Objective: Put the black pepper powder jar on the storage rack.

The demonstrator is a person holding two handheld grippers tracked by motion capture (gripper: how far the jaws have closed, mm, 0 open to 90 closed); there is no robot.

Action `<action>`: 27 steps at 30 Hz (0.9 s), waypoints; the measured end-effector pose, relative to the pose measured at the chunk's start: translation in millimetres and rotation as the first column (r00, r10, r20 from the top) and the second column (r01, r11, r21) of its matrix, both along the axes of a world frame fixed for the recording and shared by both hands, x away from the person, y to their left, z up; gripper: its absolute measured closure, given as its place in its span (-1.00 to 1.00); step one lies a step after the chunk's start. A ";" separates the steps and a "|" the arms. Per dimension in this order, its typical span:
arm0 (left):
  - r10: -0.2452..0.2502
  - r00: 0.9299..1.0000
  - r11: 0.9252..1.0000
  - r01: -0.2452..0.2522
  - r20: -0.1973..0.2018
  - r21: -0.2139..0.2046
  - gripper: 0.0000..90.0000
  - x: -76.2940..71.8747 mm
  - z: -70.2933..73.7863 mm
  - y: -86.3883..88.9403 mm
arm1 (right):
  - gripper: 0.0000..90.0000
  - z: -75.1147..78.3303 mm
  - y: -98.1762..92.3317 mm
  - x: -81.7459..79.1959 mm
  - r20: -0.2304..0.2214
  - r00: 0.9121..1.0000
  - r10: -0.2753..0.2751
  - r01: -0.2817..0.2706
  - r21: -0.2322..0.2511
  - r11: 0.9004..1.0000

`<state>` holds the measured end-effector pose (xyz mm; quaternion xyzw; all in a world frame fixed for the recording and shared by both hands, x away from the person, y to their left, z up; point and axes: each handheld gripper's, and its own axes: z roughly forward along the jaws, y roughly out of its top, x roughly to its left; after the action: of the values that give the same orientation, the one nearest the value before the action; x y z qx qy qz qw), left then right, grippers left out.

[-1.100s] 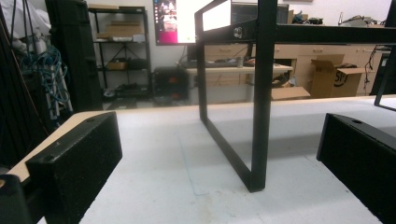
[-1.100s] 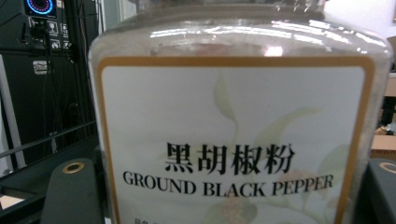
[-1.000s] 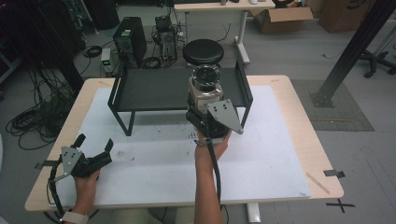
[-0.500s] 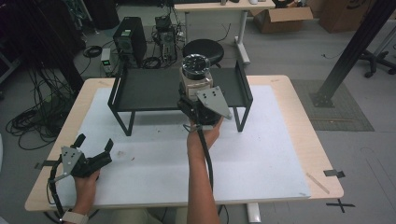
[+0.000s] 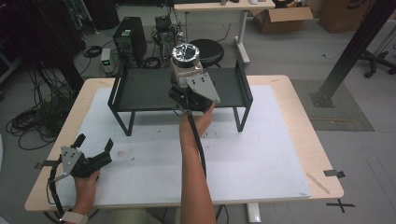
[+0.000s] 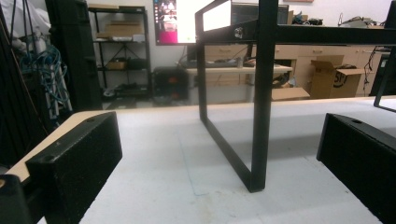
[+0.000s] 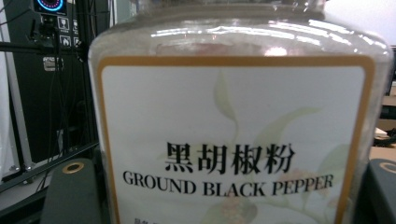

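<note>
clear pepper jar point(image 5: 185, 63), pinched in the right gripper point(image 5: 189, 91), hangs over the black rack point(image 5: 140, 88) at centre top; next, lower it level and release; left gripper point(image 5: 95, 156) rests spread, lower left

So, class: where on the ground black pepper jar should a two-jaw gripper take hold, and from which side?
Grip the ground black pepper jar across its straight labelled body, below the shiny lid, coming level from the person's side; the right gripper appears to hold it that way.
</note>
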<state>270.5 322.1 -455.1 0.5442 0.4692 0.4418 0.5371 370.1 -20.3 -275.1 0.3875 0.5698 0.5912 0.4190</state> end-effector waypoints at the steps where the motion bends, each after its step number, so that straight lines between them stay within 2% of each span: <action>1: -0.001 1.000 1.000 0.001 0.000 0.000 -0.99 0.1 0.0 0.0 | -0.44 0.8 1.0 2.2 -0.001 1.000 -0.001 0.001 -0.002 1.000; 17: 0.000 1.000 1.000 0.000 0.000 0.000 -0.99 0.1 0.1 -0.2 | -0.44 6.2 16.7 37.6 -0.025 0.999 -0.023 0.023 -0.010 1.000; 27: 0.000 1.000 1.000 0.000 0.001 0.000 -0.99 0.1 0.1 -0.3 | -0.44 2.0 27.0 61.9 -0.068 0.996 -0.066 0.065 -0.004 0.998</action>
<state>270.6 321.8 -455.1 0.5440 0.4690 0.4420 0.5374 432.1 6.7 -273.1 0.4256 0.5712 0.5632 0.4187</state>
